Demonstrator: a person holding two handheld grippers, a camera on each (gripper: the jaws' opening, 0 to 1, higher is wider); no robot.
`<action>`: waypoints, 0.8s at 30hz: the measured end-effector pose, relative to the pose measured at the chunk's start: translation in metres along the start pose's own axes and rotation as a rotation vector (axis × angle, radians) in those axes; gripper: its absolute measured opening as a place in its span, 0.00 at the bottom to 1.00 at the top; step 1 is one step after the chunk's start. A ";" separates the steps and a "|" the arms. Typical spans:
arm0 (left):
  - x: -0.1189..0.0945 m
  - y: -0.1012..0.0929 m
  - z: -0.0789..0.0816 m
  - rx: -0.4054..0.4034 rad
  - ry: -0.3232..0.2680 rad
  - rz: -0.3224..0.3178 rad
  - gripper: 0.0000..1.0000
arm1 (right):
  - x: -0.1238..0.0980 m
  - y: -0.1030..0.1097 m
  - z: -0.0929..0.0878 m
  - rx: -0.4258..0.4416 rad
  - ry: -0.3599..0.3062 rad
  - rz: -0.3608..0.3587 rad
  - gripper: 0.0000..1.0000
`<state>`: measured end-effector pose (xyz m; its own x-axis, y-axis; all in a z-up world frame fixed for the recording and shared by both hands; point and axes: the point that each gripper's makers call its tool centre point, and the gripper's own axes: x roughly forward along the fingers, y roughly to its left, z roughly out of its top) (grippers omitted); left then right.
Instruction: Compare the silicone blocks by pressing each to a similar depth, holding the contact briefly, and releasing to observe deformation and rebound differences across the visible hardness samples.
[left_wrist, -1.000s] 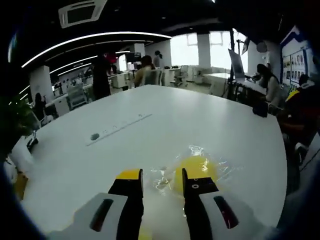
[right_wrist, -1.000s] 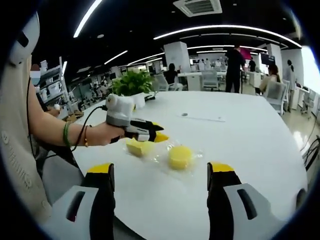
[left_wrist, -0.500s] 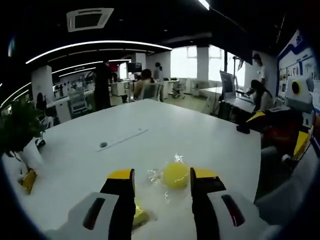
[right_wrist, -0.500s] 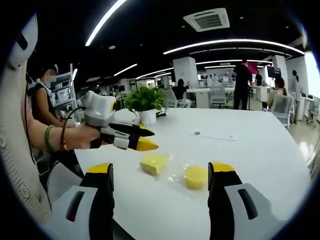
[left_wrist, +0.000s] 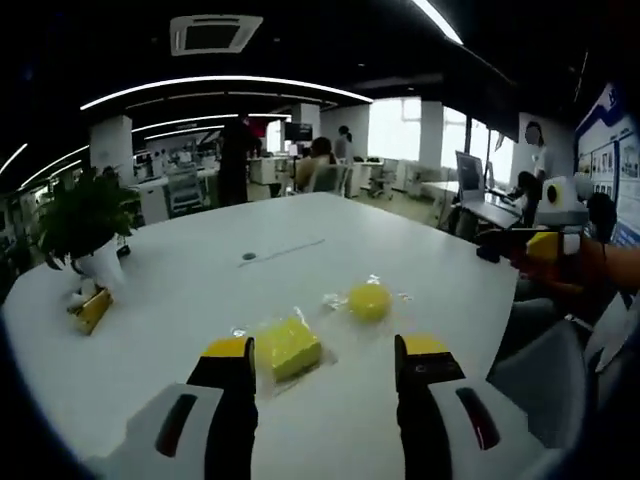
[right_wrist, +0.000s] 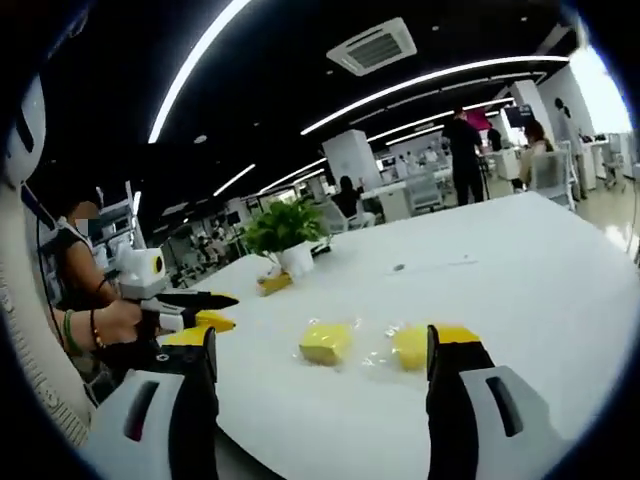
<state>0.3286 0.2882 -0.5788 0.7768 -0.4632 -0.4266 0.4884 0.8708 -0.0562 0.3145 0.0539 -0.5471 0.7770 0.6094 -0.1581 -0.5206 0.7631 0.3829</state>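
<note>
Left gripper view: left gripper (left_wrist: 325, 365) now sits back from the samples with its jaws apart and nothing between them; a second ago those jaws were close over the round block. The square yellow block (left_wrist: 287, 347) lies just ahead of the left jaw, the round yellow block (left_wrist: 369, 300) a little beyond, both on the white table (left_wrist: 200, 290).
Right gripper view: right gripper (right_wrist: 325, 355) has jaws wide apart and empty, and has drawn back and tilted since a second ago; the square yellow block lies between its jaws, the round one beside the right jaw tip.
Change: both tools have pulled away; neither touches a block.
Meaning for task: judged a release or pause between presses; contact must be re-made for any further pressing.
Rebound: no dent can be made out on either block at this range.
Hard to see: clear wrapping around both blocks glints and blurs their edges; the right jaw cuts off part of the round block.
Background: potted plant (left_wrist: 85, 215) near the table's far edge.
</note>
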 end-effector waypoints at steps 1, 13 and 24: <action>-0.005 0.003 -0.004 -0.014 -0.001 0.008 0.52 | -0.002 -0.003 -0.002 -0.002 0.004 -0.009 0.81; -0.068 0.046 -0.039 -0.285 -0.048 0.150 0.63 | -0.036 -0.011 -0.027 -0.056 0.114 -0.079 0.81; -0.089 0.046 -0.045 -0.279 -0.042 0.144 0.68 | -0.047 -0.006 -0.032 -0.107 0.147 -0.099 0.81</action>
<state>0.2646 0.3769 -0.5841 0.8487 -0.3329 -0.4110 0.2485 0.9369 -0.2459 0.2702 0.0278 -0.5713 0.7701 0.5493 -0.3245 -0.4852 0.8345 0.2611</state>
